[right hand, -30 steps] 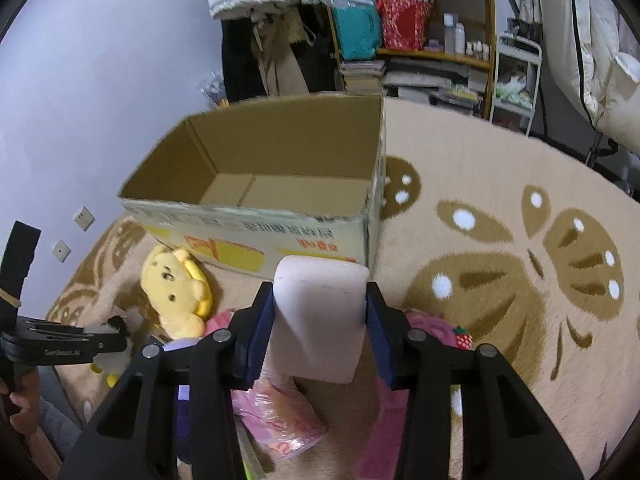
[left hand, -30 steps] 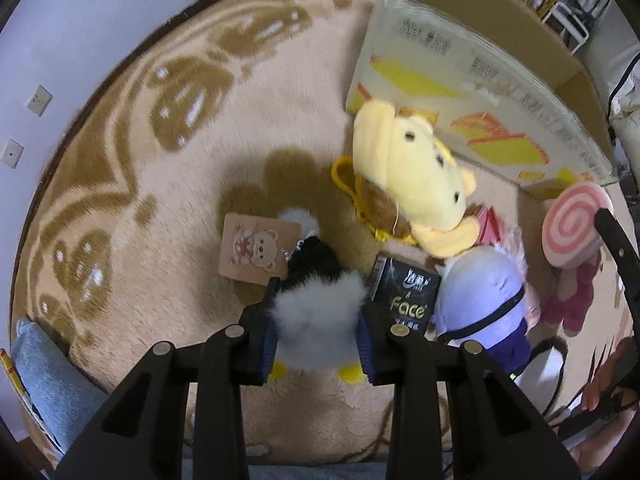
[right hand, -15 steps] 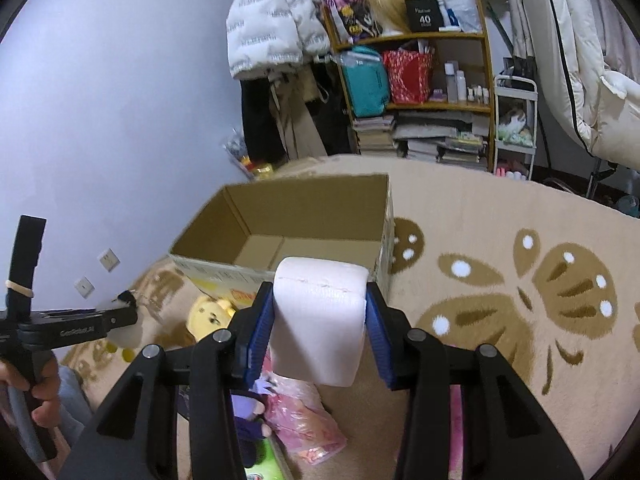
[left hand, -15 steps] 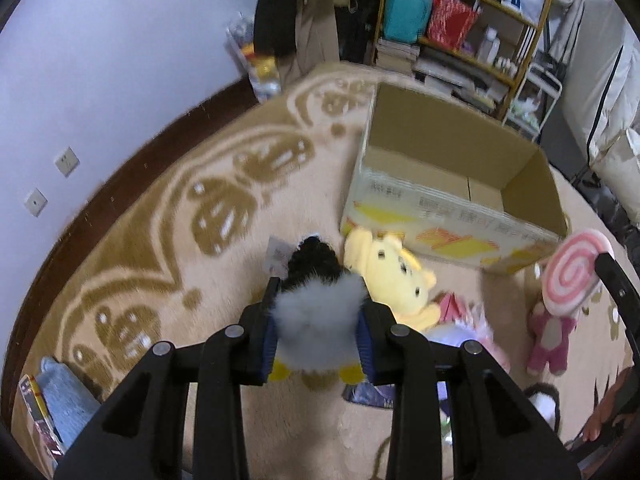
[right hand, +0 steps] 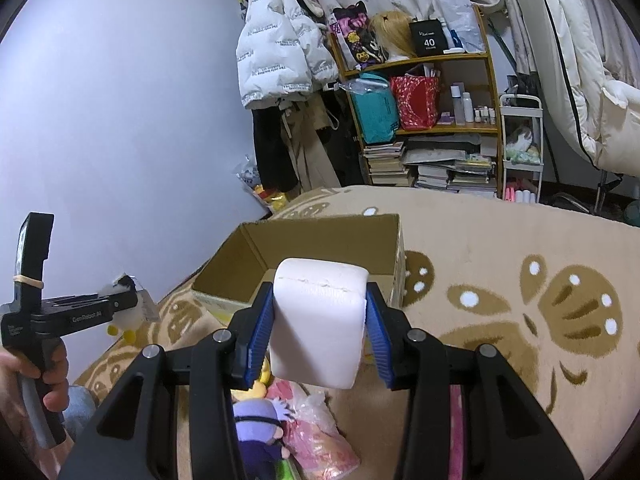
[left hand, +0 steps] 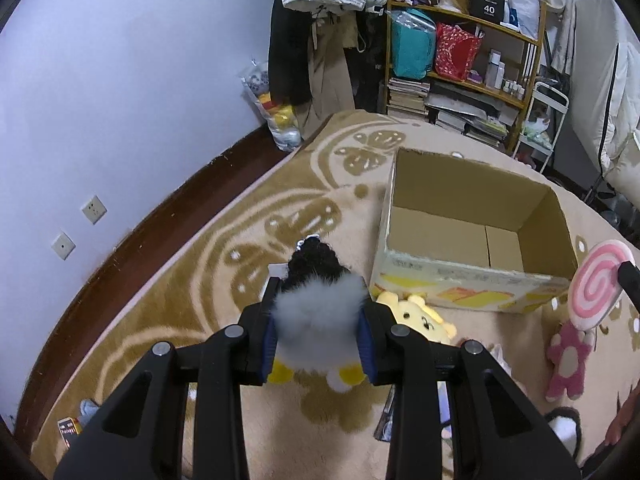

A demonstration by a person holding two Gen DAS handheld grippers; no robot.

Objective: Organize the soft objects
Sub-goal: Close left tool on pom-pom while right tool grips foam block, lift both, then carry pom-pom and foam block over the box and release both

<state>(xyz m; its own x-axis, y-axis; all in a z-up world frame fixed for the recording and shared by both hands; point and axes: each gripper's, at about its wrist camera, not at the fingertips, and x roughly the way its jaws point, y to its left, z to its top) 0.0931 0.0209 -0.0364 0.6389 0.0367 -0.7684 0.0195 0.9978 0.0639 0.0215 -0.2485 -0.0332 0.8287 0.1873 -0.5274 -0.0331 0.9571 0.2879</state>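
Note:
My left gripper (left hand: 319,322) is shut on a fluffy grey-and-black plush toy (left hand: 320,320) with yellow feet, held above the carpet. An open, empty cardboard box (left hand: 468,236) sits ahead and to the right of it. My right gripper (right hand: 319,320) is shut on a white foam block (right hand: 318,324), raised in front of the same cardboard box (right hand: 308,256). A yellow bear plush (left hand: 416,314) lies against the box's near wall. In the right wrist view the left gripper (right hand: 124,304) shows at the left, held by a person's hand (right hand: 52,376).
A pink lollipop plush (left hand: 598,288) and a pink bear (left hand: 568,356) lie right of the box. A purple doll (right hand: 256,428) and a pink bag (right hand: 320,436) lie below the foam. A shelf (left hand: 460,64) and hanging coats (left hand: 316,40) stand at the back wall.
Both grippers rose and tilted up, each keeping its grip. The carpet items dropped lower in view, and the box's empty inside, the shelf and the back wall came into sight.

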